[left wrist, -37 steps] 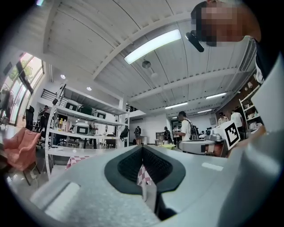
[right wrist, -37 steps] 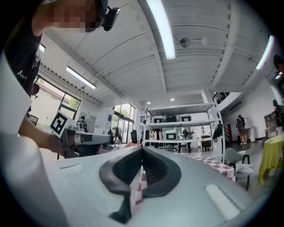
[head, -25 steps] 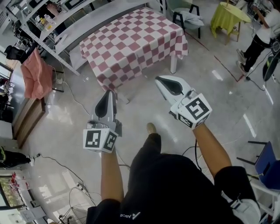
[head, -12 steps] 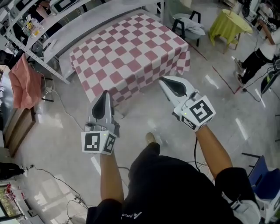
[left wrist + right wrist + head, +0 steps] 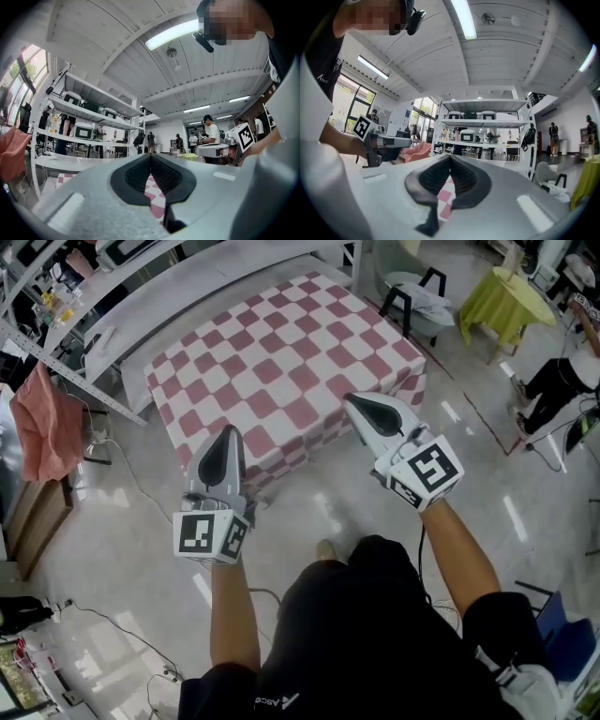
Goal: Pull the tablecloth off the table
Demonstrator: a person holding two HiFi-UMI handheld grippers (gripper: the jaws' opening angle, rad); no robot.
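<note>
Fingers closed and empty on both sides; tablecloth not yet taken.

The fingers of the left gripper are seen closed tip to tip with nothing between them, and those of the right gripper are closed likewise and hold nothing. Both grippers are held about level and pointed at the checked tablecloth, which is draped over the table just beyond them and hides it entirely; no contact can be seen. The cloth is judged thin, soft and light, likely to slide freely and to bunch if it is taken at one spot only. The hanging near hem is judged the best place to be pinched, one gripper toward each corner, once the fingers are opened.
</note>
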